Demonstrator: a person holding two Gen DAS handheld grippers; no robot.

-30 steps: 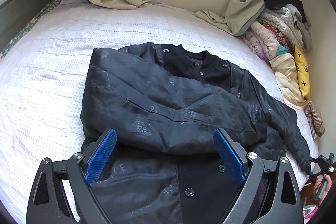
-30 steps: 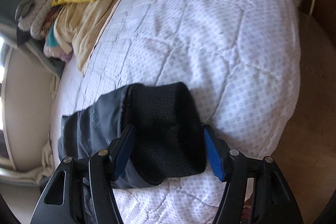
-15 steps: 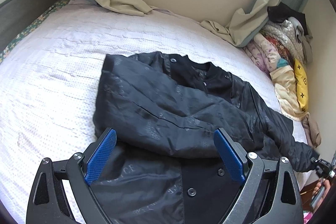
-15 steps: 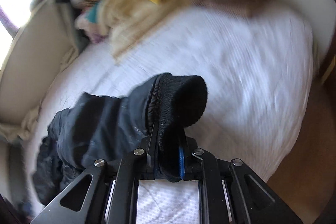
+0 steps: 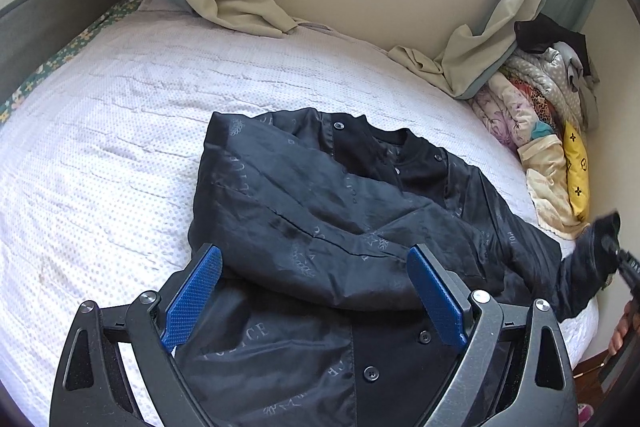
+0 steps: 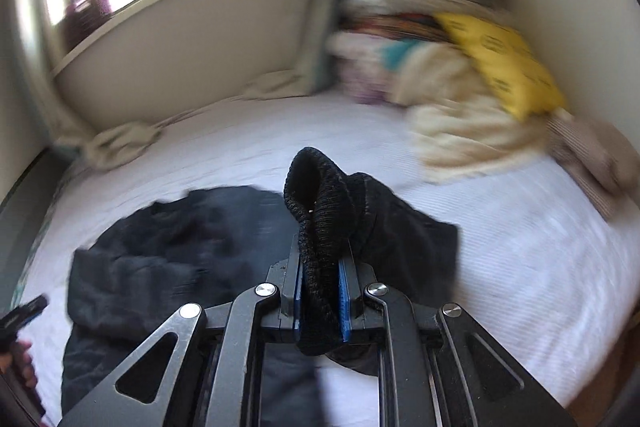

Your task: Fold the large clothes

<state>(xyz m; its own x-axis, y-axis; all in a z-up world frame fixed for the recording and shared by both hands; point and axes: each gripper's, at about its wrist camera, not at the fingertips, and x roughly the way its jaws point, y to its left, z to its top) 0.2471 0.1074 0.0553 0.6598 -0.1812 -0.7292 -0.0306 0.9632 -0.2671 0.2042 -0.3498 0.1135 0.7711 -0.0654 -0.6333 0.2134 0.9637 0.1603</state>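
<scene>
A black jacket [image 5: 320, 227] lies spread on the white dotted quilt of the bed [image 5: 100, 147], its collar toward the wall and its hem toward the camera. The fabric is glossy and dark, printed with faint lettering and small leaf-wreath emblems, with a matte black button placket down the middle and round snaps showing near the collar and hem. One sleeve is folded across the chest, making a thick diagonal band of cloth; the other sleeve runs out to the right edge of the bed. The left hand-held gripper [image 5: 314, 293] hovers above the lower part of the jacket with its blue-padded fingers spread wide and nothing between them. The right hand-held gripper [image 6: 322, 301] is clamped narrowly on the ribbed knit cuff [image 6: 320, 211] of the outstretched sleeve, which stands up from the fingers in a rounded loop, lifted off the quilt. The right wrist view is blurred. A pile of bedding [image 5: 540, 131] with a yellow cushion [image 5: 576, 175] sits in the corner, and beige curtains [image 5: 240, 7] trail onto the bed.
</scene>
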